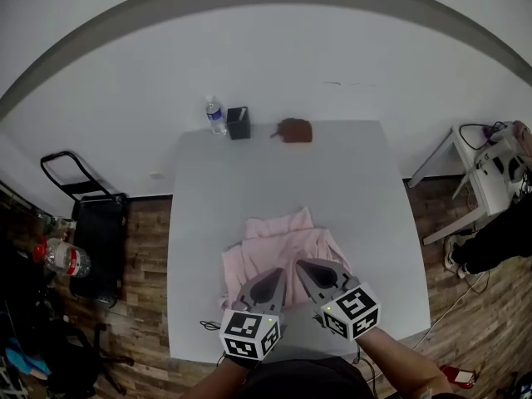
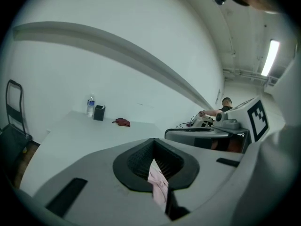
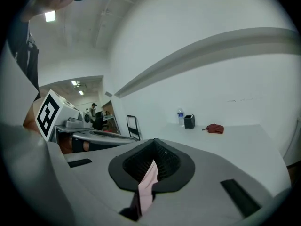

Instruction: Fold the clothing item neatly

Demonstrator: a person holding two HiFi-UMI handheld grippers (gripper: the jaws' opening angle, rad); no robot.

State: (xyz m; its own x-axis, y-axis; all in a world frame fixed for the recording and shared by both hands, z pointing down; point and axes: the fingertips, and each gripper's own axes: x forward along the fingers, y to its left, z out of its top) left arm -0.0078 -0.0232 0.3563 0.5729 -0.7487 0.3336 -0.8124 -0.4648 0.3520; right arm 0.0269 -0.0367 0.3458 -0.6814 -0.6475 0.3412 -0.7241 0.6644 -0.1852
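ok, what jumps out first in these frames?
The pink garment lies crumpled near the person's edge of the white table, with the left claw and right claw each shut on a pinch of its fabric. Next comes the far edge: a water bottle, a black box and a reddish-brown item in a row.

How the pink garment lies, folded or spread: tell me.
Neither neatly folded nor flat: the pink garment lies rumpled on the table, its near edge pinched by the left gripper and right gripper.
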